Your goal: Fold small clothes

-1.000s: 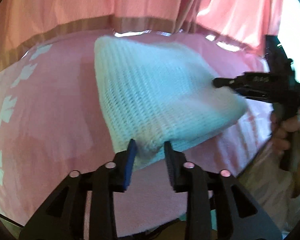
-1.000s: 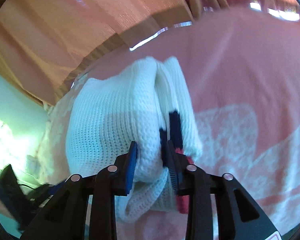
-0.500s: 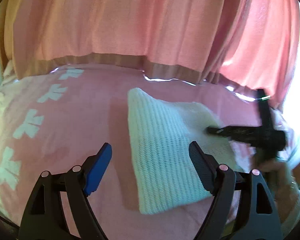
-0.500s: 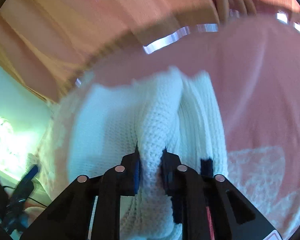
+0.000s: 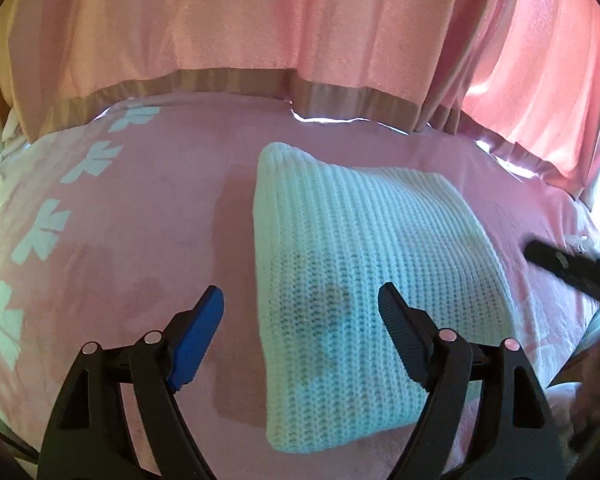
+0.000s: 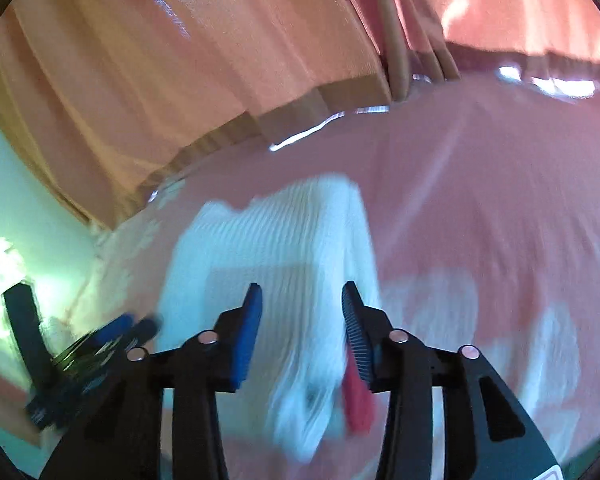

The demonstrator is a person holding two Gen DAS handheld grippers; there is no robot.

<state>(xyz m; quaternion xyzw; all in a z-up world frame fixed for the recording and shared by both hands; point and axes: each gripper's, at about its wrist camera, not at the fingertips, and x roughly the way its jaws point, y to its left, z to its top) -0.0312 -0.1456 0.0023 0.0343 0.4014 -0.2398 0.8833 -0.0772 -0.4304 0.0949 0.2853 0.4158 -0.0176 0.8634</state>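
Two hand-held grippers hang over a bed covered in a pink blanket point(image 5: 148, 208) with pale flower shapes along one side. One folded white knitted garment point(image 5: 364, 264) lies flat on the blanket, a neat rectangle with one corner pointing toward the curtains point(image 5: 260, 20), which are pink with a tan band along their lower edge and hang just behind the bed.

The left hand-held gripper point(image 5: 300, 316) has its jaws spread wide, with nothing clamped. Its blue pad sits over bare blanket beside the garment, and its black pad sits over the knit. From this view the pads appear clear of the fabric.

The right hand-held gripper point(image 6: 302, 324) is seen in a motion-blurred picture. Its jaws are opening, about half apart, and the white knit lies under the gap between them; the pads do not press on it. A small red piece point(image 6: 356, 400) shows at the garment's near edge by the black pad; the blur hides what it is. The other gripper appears at the left edge of this view.
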